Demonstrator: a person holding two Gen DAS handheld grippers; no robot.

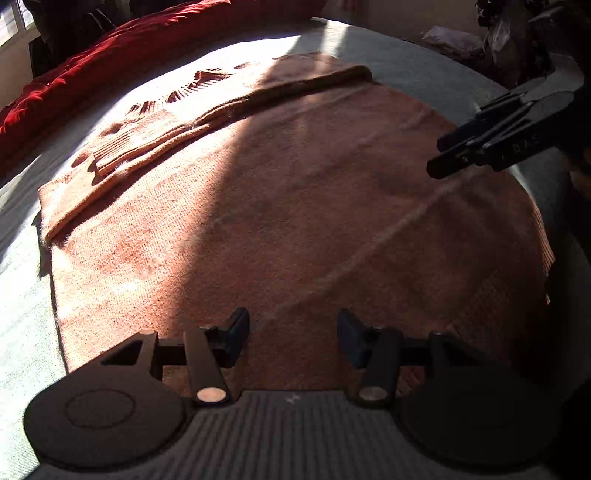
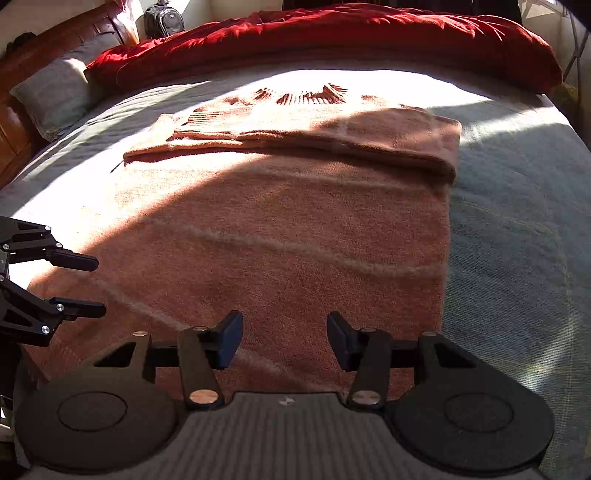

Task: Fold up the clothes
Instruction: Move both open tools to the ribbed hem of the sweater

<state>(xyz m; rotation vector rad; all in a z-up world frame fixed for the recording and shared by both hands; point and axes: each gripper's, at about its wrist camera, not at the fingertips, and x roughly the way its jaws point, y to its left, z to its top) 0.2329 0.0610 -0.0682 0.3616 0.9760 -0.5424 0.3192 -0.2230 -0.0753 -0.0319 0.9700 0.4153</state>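
An orange knit sweater point(image 1: 295, 206) point(image 2: 280, 229) lies flat on the bed, its far part folded over with the ribbed sleeve cuffs point(image 1: 122, 147) point(image 2: 207, 129) lying on top. My left gripper point(image 1: 292, 338) hangs open over the sweater's near edge, nothing between its fingers. It also shows at the left edge of the right wrist view as the left gripper point(image 2: 88, 284), jaws apart. My right gripper point(image 2: 285, 339) stands open above the near part of the sweater, empty. In the left wrist view the right gripper point(image 1: 443, 155) reaches in from the right, over the sweater's right side.
A light grey-green bedsheet point(image 2: 509, 221) point(image 1: 22, 332) covers the bed. A red duvet point(image 2: 332, 33) point(image 1: 110, 48) is bunched along the far side. A grey pillow point(image 2: 55, 92) and wooden headboard point(image 2: 22, 66) stand at the left. A dark backpack point(image 2: 164, 20) sits behind.
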